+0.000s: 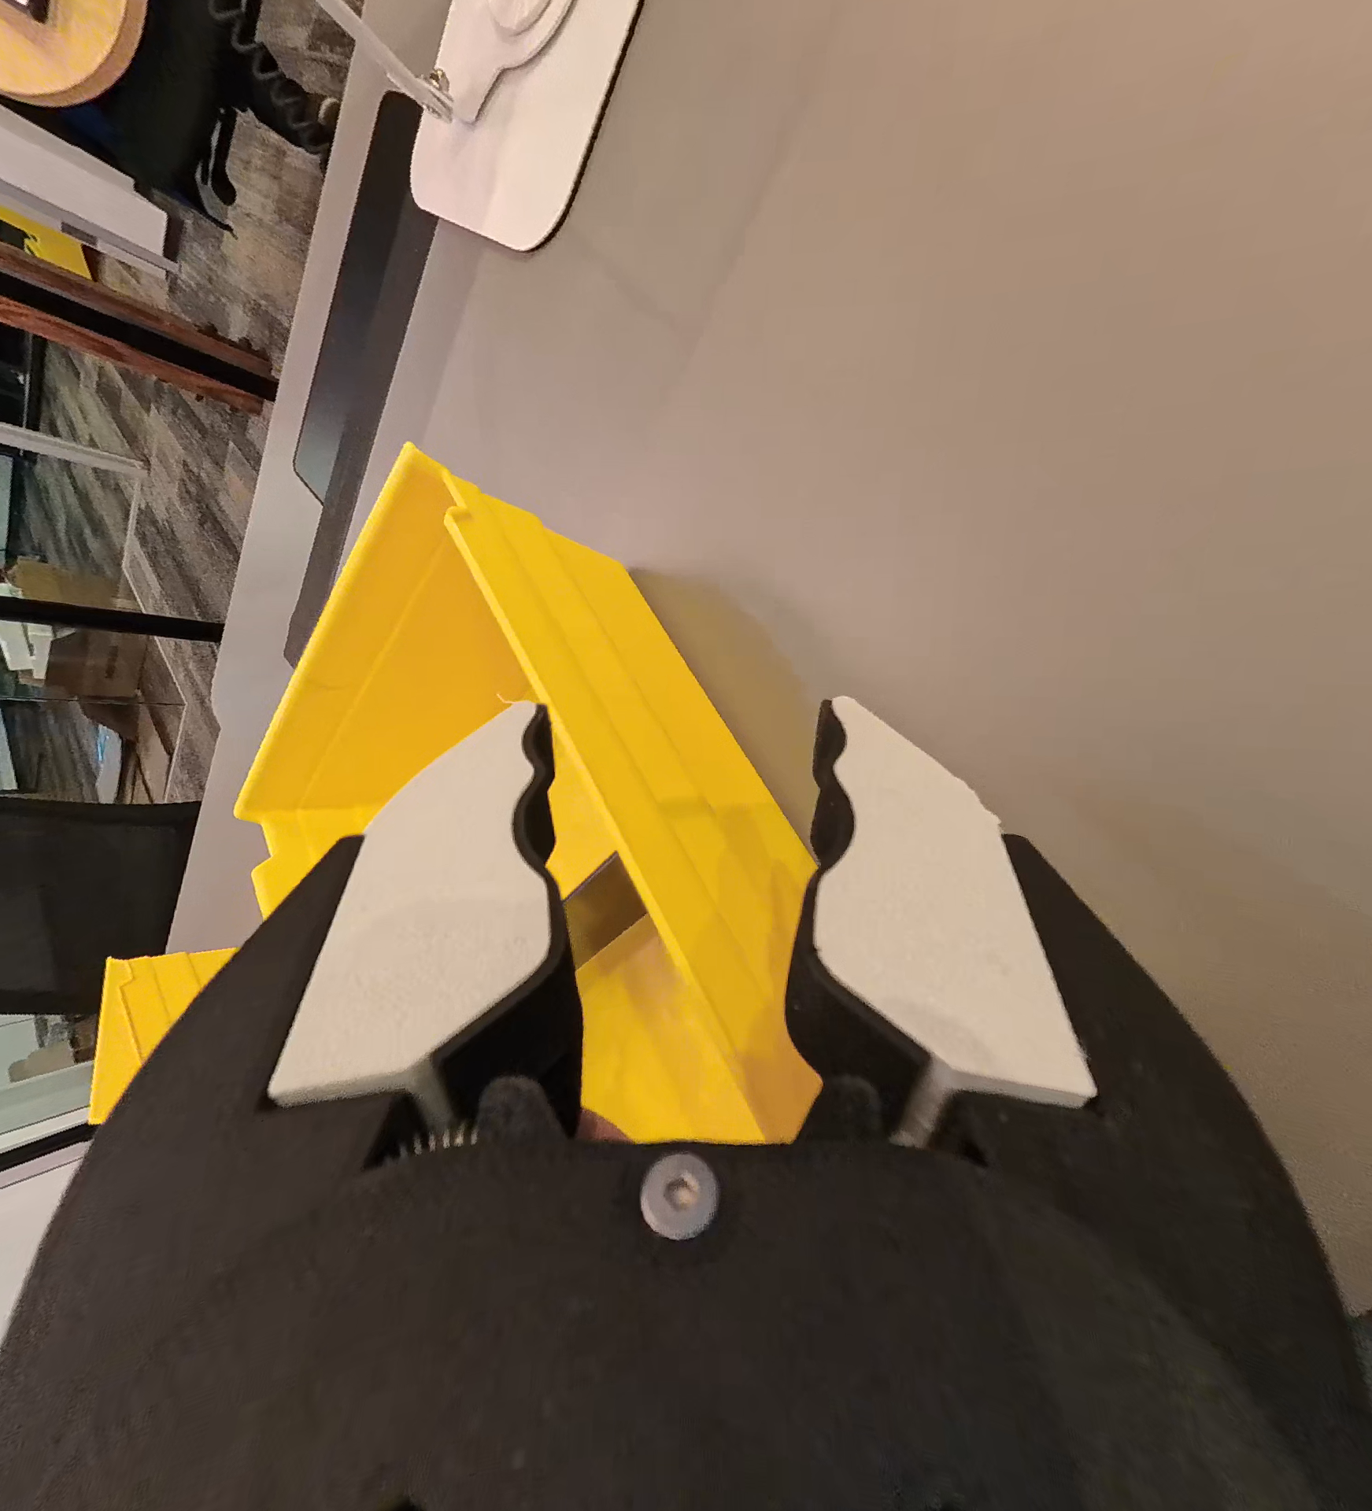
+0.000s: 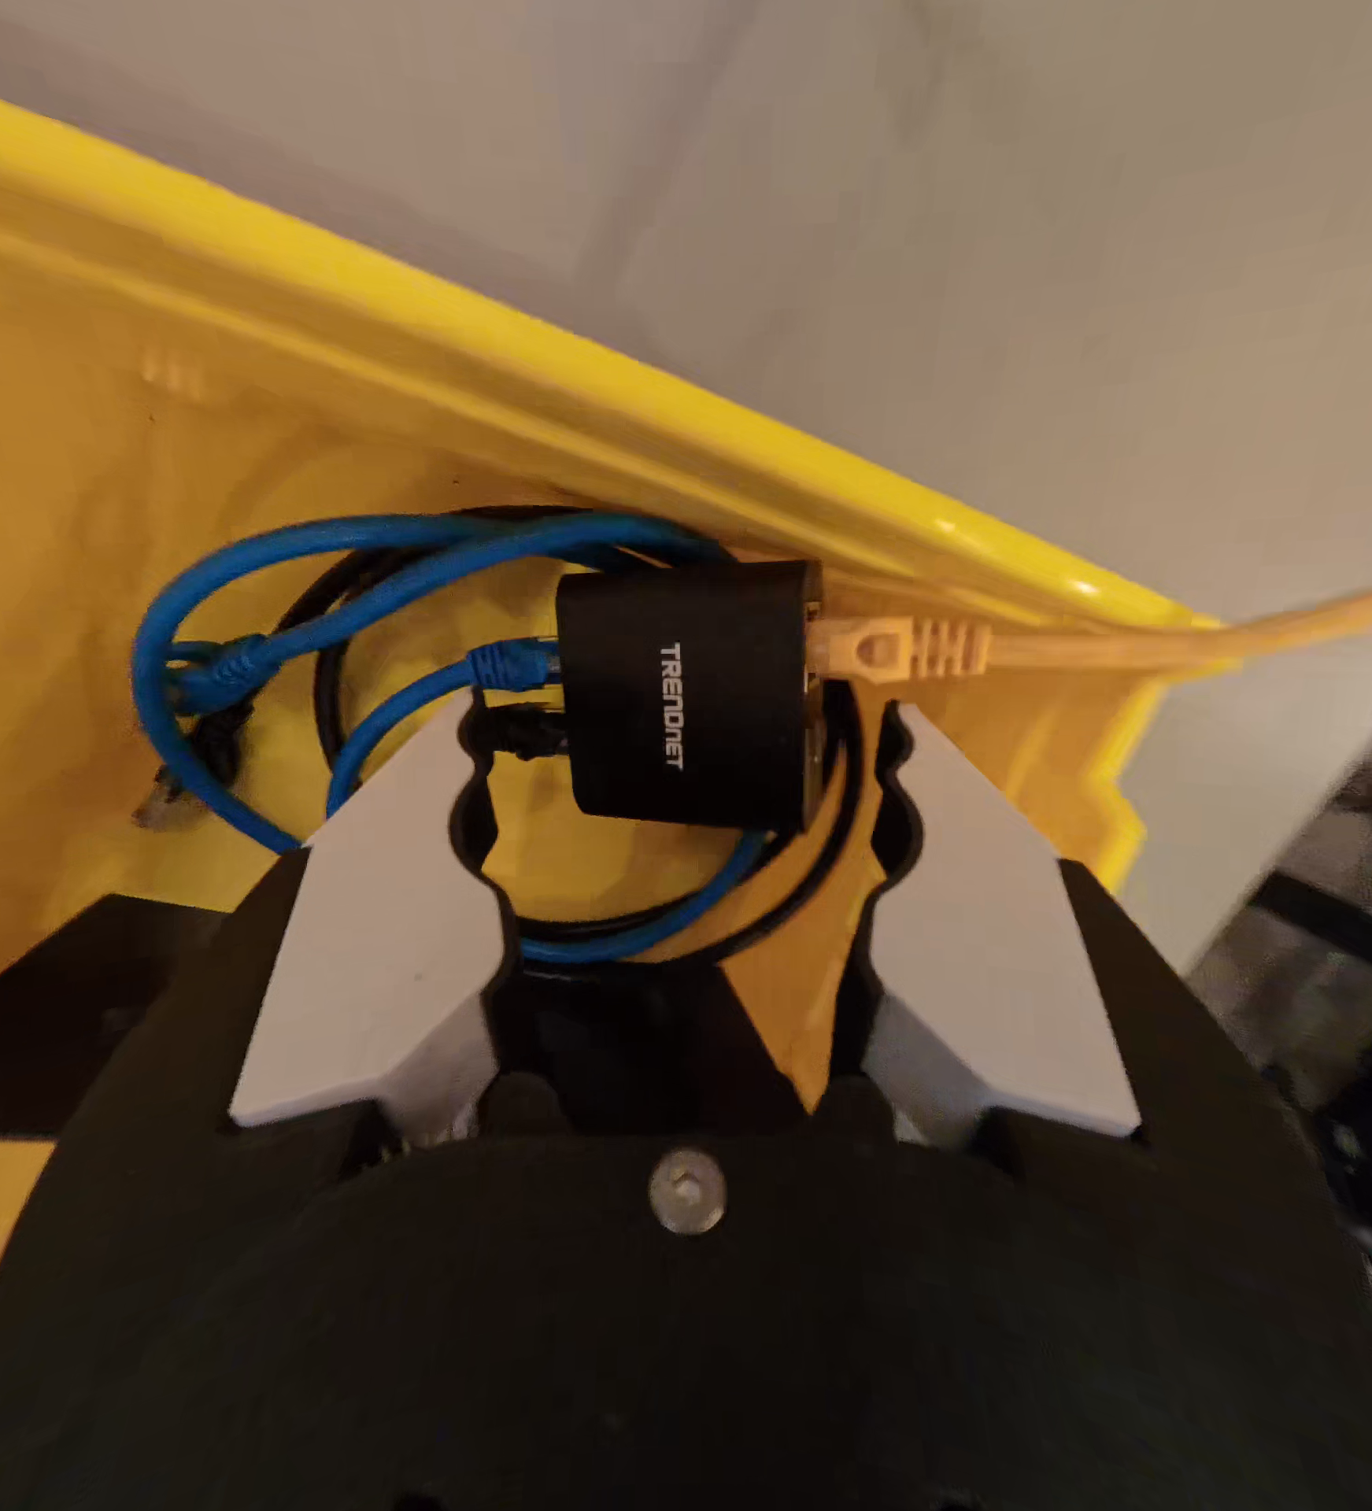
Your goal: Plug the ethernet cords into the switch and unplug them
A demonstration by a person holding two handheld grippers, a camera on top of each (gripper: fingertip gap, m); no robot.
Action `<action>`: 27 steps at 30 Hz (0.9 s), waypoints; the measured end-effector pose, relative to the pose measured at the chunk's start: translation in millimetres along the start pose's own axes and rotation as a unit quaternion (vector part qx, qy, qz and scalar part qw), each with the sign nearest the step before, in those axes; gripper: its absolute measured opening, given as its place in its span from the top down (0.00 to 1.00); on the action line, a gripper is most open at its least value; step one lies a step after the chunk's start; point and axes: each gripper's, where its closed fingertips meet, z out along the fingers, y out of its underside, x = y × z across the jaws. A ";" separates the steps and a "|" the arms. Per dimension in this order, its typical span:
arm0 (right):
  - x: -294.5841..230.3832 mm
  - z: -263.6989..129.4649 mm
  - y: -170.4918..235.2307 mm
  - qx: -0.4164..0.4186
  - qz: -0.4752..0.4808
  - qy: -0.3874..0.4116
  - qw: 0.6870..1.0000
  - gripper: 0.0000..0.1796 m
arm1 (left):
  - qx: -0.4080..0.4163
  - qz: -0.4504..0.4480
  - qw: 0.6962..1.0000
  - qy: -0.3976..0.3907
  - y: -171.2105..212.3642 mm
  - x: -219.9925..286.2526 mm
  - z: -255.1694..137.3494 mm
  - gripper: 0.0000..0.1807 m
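In the right wrist view a small black switch [image 2: 682, 703] lies in a yellow bin [image 2: 175, 458]. A blue ethernet cord [image 2: 511, 662] and a black cord [image 2: 527, 732] are plugged into its left side. An orange cord [image 2: 895, 650] is plugged into its right side and runs out over the bin's rim. A second blue plug [image 2: 224, 666] lies loose at the left among coiled cable. My right gripper [image 2: 682, 728] is open, its fingers either side of the switch and just short of it. My left gripper [image 1: 682, 768] is open, with the yellow bin's wall [image 1: 625, 736] between its fingers.
The bin stands on a grey table [image 1: 993, 409]. A white pad [image 1: 502, 139] lies farther along the table, near a dark strip [image 1: 355, 368] at the table's edge. Carpet floor and shelving show beyond the edge at the left. My right fingertips sit around 55 cm from my left ones.
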 end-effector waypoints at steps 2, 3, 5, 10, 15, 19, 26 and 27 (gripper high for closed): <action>3.0 -14.8 -2.2 0.024 -0.007 0.013 1.000 0.47 | -0.004 -0.001 1.000 -0.004 1.6 -2.4 0.0 0.66; 4.7 -22.8 -1.5 0.033 -0.008 0.017 0.999 0.47 | -0.008 -0.001 1.000 -0.009 3.7 -5.8 -0.8 0.66; 12.6 -41.3 5.1 0.050 -0.009 0.033 0.998 0.48 | -0.010 -0.013 1.000 -0.019 8.9 -17.1 -5.4 0.66; 34.1 -77.7 39.8 0.092 0.030 0.037 0.995 0.49 | -0.010 -0.079 0.996 -0.041 34.8 -60.4 -25.4 0.63; 49.3 -67.3 99.4 0.060 0.073 -0.008 0.995 0.54 | -0.034 -0.144 0.985 -0.084 84.5 -112.7 -49.9 0.62; 31.7 -45.1 123.0 0.046 0.075 -0.081 0.993 0.68 | -0.114 -0.219 0.968 -0.052 154.9 -129.9 -45.1 0.57; 6.7 -24.2 141.2 0.031 0.061 -0.136 0.988 0.94 | -0.229 -0.326 0.915 0.062 256.6 -106.4 -19.1 0.44; 5.6 -24.4 140.7 0.033 0.062 -0.136 0.988 0.94 | -0.224 -0.338 0.910 0.088 258.3 -98.4 -14.1 0.45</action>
